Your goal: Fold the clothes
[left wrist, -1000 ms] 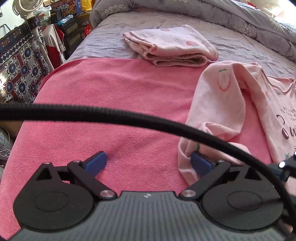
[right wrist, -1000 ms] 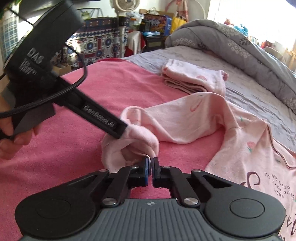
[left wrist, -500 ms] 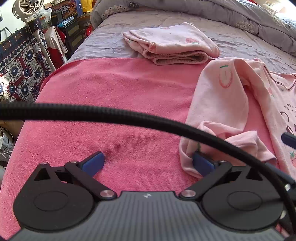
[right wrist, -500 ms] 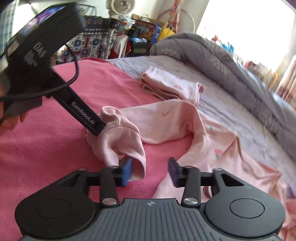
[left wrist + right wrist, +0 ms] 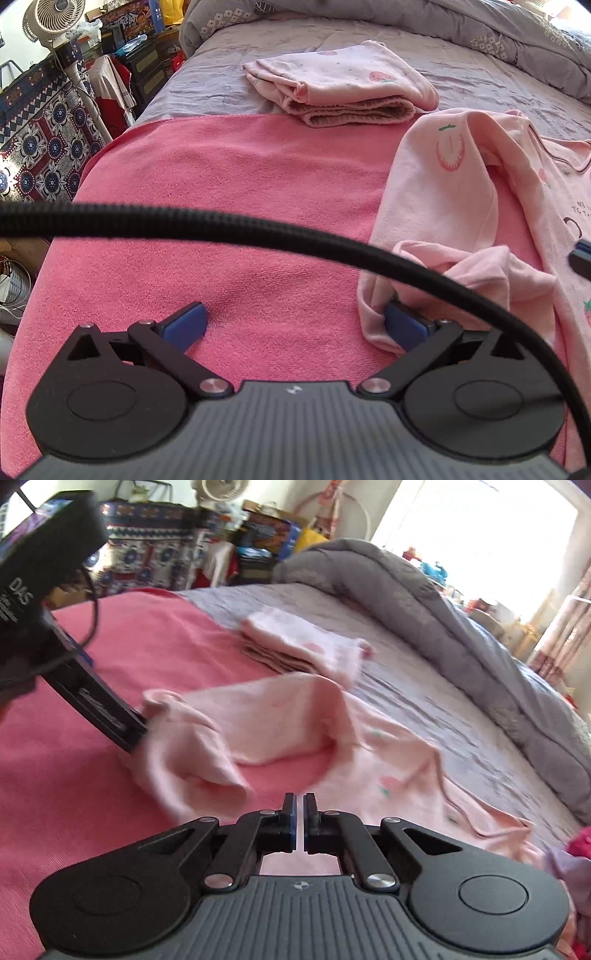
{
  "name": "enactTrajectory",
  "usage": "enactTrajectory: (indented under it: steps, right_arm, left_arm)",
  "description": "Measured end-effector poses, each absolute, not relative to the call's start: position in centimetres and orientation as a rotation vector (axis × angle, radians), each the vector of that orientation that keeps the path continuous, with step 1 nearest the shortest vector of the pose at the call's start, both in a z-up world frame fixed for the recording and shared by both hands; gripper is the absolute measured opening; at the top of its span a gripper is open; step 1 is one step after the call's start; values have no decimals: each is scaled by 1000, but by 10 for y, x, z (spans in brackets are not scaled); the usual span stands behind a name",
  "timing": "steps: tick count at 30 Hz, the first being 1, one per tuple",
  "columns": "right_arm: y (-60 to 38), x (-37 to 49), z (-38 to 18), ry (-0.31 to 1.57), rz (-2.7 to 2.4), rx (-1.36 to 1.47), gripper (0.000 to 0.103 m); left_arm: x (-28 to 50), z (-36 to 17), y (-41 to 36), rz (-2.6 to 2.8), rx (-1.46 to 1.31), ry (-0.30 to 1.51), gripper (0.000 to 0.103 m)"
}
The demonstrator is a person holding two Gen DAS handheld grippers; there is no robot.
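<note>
- The left hand-held gripper (image 5: 293, 325) sits low with its blue-padded fingers (image 5: 184, 325) spread wide.
- The right hand-held gripper (image 5: 299, 821) points forward, its two fingers (image 5: 289, 821) drawn almost together with a thin slit between them, nothing visible in it.

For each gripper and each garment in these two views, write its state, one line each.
Left gripper: open, one blue pad tucked into the sleeve cuff.
Right gripper: shut, holding nothing.
Pale pink long-sleeved printed top: unfolded, sleeve bunched.
Pale pink strawberry-print garment: folded on grey bedsheet.
</note>
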State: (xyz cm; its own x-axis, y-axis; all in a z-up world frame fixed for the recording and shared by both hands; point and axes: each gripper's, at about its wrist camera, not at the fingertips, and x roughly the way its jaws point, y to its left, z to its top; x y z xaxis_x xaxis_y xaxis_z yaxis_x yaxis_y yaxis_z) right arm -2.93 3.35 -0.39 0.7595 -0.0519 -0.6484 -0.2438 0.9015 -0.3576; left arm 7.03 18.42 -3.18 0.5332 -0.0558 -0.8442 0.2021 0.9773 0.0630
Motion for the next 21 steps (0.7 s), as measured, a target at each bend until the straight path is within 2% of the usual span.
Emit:
enactTrajectory:
  steps: [4,7,8,12,13,19,21]
  right_arm:
    - [25,-46,-3,684,160,-449,8]
    - [42,-59,-5,586,286,-581,22]
    - [43,-57,-1,596,355,-525,27]
    - [10,-22,6,825,530,157,27]
    - [5,-16,2,861,491,233,27]
    - [13,9,-24,943,589,246,27]
    - [9,8,-21,950,613,250,14]
  left_arm:
    - [71,-32,185,-154,159,1000,103]
    - [71,-32,184,-151,157,1002,103]
    - [71,-32,184,-150,158,1002,103]
    - [71,-32,185,-157,158,1006,103]
    - [72,-31,185,-160,158,1009,103]
    - [77,-31,189,-201,157,1030,103]
    - [78,-31,189,-212,161,1034,103]
